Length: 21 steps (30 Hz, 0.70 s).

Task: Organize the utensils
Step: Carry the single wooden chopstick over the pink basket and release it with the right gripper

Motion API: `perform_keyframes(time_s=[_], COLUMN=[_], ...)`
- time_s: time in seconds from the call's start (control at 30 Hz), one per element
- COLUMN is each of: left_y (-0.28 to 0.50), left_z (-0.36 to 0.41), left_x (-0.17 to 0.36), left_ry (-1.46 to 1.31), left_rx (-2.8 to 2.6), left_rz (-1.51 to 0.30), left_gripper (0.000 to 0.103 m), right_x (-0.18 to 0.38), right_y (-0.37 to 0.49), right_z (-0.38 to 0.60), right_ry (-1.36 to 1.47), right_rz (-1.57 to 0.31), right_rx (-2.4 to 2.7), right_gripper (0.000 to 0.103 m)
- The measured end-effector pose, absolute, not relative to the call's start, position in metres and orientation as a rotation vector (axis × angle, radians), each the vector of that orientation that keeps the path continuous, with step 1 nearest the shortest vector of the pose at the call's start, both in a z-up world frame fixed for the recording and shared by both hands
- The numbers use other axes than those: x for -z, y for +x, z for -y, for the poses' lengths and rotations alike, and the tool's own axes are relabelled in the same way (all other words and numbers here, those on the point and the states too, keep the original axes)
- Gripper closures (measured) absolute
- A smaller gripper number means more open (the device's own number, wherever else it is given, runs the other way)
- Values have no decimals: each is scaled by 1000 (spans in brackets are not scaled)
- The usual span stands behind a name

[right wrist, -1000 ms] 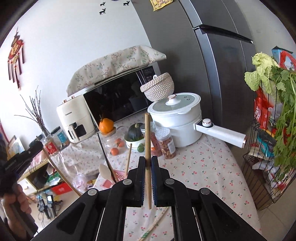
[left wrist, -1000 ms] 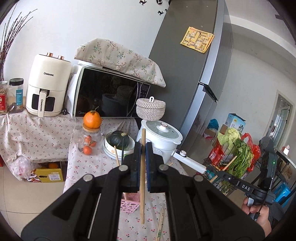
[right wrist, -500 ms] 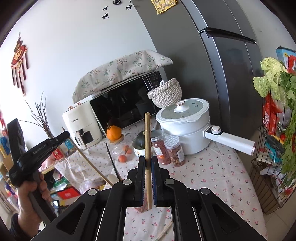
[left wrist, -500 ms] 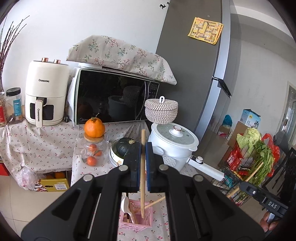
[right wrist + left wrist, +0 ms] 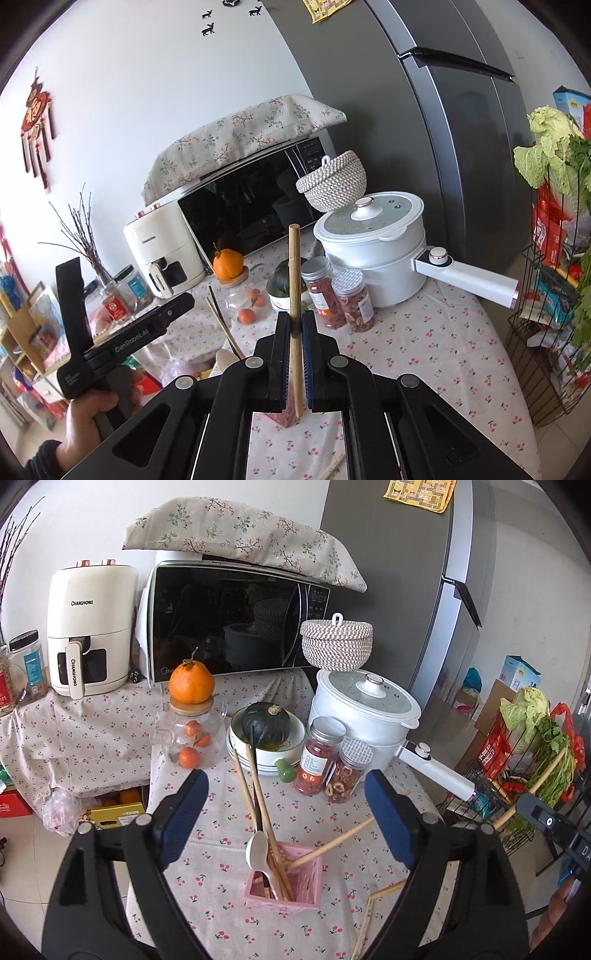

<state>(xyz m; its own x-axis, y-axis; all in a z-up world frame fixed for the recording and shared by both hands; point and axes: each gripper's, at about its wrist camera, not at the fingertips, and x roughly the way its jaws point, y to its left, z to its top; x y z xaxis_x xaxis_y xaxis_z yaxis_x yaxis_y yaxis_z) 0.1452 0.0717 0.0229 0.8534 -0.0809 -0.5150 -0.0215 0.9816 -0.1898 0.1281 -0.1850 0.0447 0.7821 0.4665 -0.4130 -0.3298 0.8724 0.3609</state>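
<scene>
Hanging over the cherry-print table (image 5: 221,871), the left gripper (image 5: 286,794) has its jaws spread wide with nothing between them. Below it, the pink holder (image 5: 301,888) on that table contains chopsticks (image 5: 258,797) and a white spoon (image 5: 258,851). The right gripper (image 5: 295,325) clamps one upright chopstick (image 5: 294,280).

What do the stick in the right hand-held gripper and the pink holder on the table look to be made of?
The chopstick looks like bamboo or light wood: matte tan, straight, flat-cut end. The pink holder appears to be moulded plastic: uniform pastel colour, thin perforated-looking walls. The white spoon standing in it looks like ceramic or plastic; its gloss leaves that open.
</scene>
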Motion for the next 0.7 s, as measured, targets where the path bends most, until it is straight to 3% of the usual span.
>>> perform_keyframes(time_s=[0.2, 0.7], left_y=[126, 87], left_z=[-80, -100], left_x=[-9, 69], left_ry=[-203, -64], left_rx=[42, -8], left_rz=[-683, -896], left_gripper=[1, 1], right_x=[-47, -47], right_y=[125, 121], right_z=[181, 144], right_ry=[295, 305], right_rz=[-515, -473], right_rx=[-445, -504], right_gripper=[97, 97])
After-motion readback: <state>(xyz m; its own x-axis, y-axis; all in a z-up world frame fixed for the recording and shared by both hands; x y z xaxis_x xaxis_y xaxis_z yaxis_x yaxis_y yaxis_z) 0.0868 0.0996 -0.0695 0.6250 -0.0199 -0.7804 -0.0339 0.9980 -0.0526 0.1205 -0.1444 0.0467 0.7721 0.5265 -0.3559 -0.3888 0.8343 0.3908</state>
